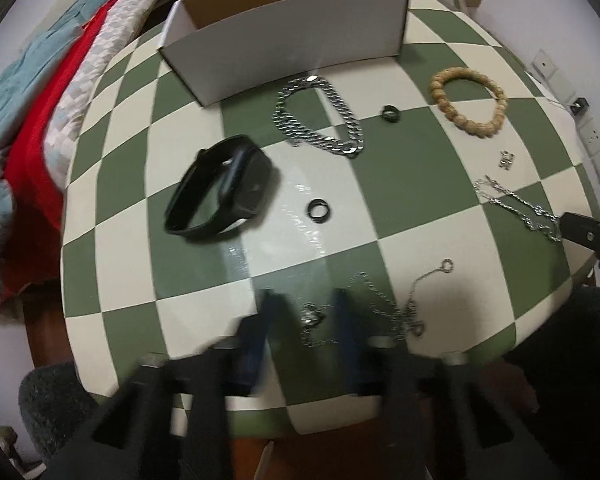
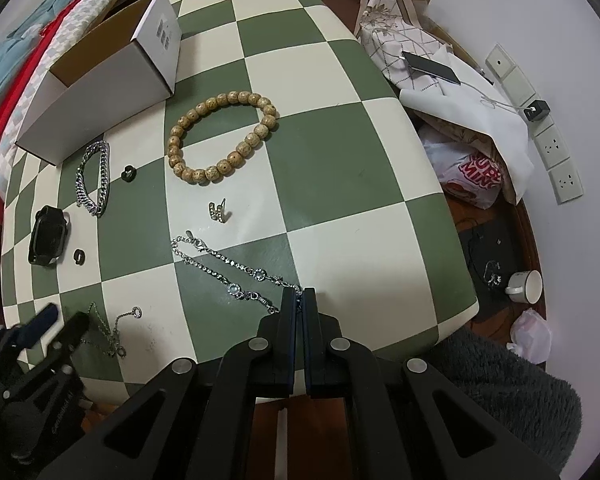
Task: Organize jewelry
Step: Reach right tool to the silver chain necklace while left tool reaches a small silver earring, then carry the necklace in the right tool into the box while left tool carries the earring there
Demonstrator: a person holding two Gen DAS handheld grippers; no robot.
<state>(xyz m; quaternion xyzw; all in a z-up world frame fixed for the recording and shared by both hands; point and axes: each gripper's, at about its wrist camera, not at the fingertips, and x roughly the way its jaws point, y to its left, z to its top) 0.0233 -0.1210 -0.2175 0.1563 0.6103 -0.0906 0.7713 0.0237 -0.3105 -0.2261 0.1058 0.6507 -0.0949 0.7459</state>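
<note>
Closed right fingers (image 2: 300,300) fill the lower centre of the right wrist view, pads pressed together on the near end of the crystal link bracelet (image 2: 236,276). Its remaining length trails toward the upper left across the checkered table (image 2: 340,152) and lies flat.

Risk 1: the pinch takes only the last links. If I lift fast, the chain may slip out, or swing and drag the small metal charm (image 2: 219,211) lying just beyond it.

Left gripper (image 1: 306,320) is blurred in the left wrist view. Its blue-tipped fingers stand apart, one on each side of part of the thin silver chain (image 1: 380,308) at lower centre, and hold nothing.

Risk 2: that chain lies in loose loops. Closing on one strand may leave the rest hanging, and it may snag the table edge nearby.

Farther out, in the left wrist view: two black rings (image 1: 320,211) (image 1: 391,113), the black watch (image 1: 224,188), the heavy curb chain (image 1: 320,116) and the wooden bead bracelet (image 1: 468,98). At upper centre stands the white open box (image 1: 284,40), the likely destination.

Risk 3: a carried bracelet hanging low may sweep the rings off their places on the way to the box.
</note>
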